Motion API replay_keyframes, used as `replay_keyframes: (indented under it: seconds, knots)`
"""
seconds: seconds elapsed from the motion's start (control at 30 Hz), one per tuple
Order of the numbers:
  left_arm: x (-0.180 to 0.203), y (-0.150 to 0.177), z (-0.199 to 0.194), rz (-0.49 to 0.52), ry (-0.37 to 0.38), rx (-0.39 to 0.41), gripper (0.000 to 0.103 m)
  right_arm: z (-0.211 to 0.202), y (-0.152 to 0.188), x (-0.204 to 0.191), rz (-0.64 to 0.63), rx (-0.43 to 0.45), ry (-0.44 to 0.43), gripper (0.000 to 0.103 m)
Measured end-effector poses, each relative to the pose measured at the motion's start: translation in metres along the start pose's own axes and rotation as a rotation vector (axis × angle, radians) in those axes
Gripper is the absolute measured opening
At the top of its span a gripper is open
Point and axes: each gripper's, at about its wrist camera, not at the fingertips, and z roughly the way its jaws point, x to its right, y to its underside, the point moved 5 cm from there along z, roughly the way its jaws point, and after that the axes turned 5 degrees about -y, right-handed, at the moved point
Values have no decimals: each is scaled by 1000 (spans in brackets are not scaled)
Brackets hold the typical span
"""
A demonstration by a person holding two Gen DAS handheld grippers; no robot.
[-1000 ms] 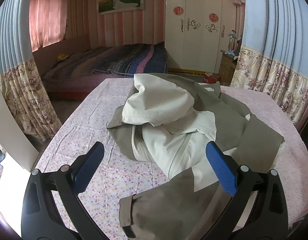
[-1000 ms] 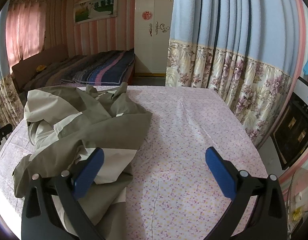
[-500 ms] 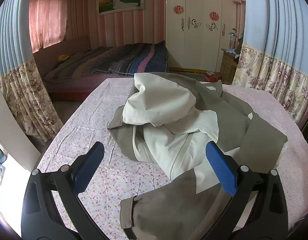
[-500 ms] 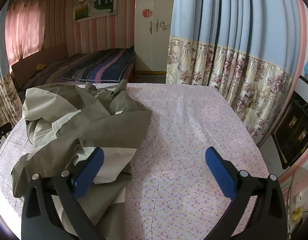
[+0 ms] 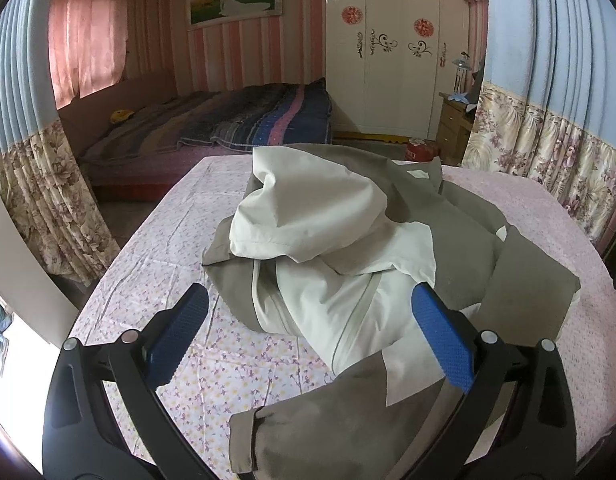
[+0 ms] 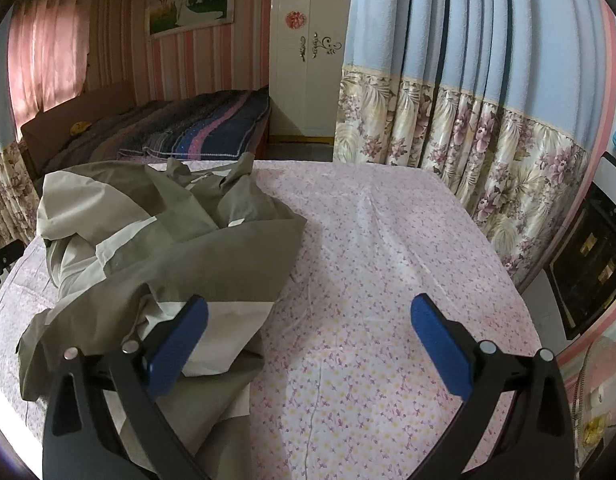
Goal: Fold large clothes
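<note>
A crumpled olive-and-cream jacket (image 5: 348, 264) lies heaped on a table covered with a pink floral cloth (image 5: 179, 240). My left gripper (image 5: 308, 336) is open and empty, hovering above the jacket's near edge, with a cuffed sleeve (image 5: 267, 432) just below it. In the right wrist view the jacket (image 6: 179, 248) fills the left half of the table. My right gripper (image 6: 308, 340) is open and empty; its left finger (image 6: 175, 344) is over the jacket's near hem, its right finger over bare cloth (image 6: 388, 280).
A bed (image 5: 211, 128) with a striped blanket stands beyond the table, a white wardrobe (image 5: 396, 48) behind it. Floral curtains (image 6: 488, 152) hang close to the table's right side. An oven-like appliance (image 6: 588, 264) stands at the far right.
Both views have shifted slightly; the jacket sits a little lower and closer in the left wrist view. Both grippers stay open and the jacket has not been moved.
</note>
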Motion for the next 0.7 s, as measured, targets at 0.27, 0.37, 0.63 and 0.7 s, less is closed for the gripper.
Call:
replay_keyframes:
  seconds: [0.27,0.37,0.63,0.7]
  knots:
    - [0,-5,6,4,-9,-4,100,10,-7,-5,1,-11,-18,101]
    - [1,-7,12,9,-15,-9,100,9,-11,-11,26,-3,-78,101]
    - [10,-19,27,39,-16,1,100,33,-16,-39,15,-30,-166,101]
    - [12,-23,36,45,-21,-5,100,38,-17,-46,20,-31,-188,101]
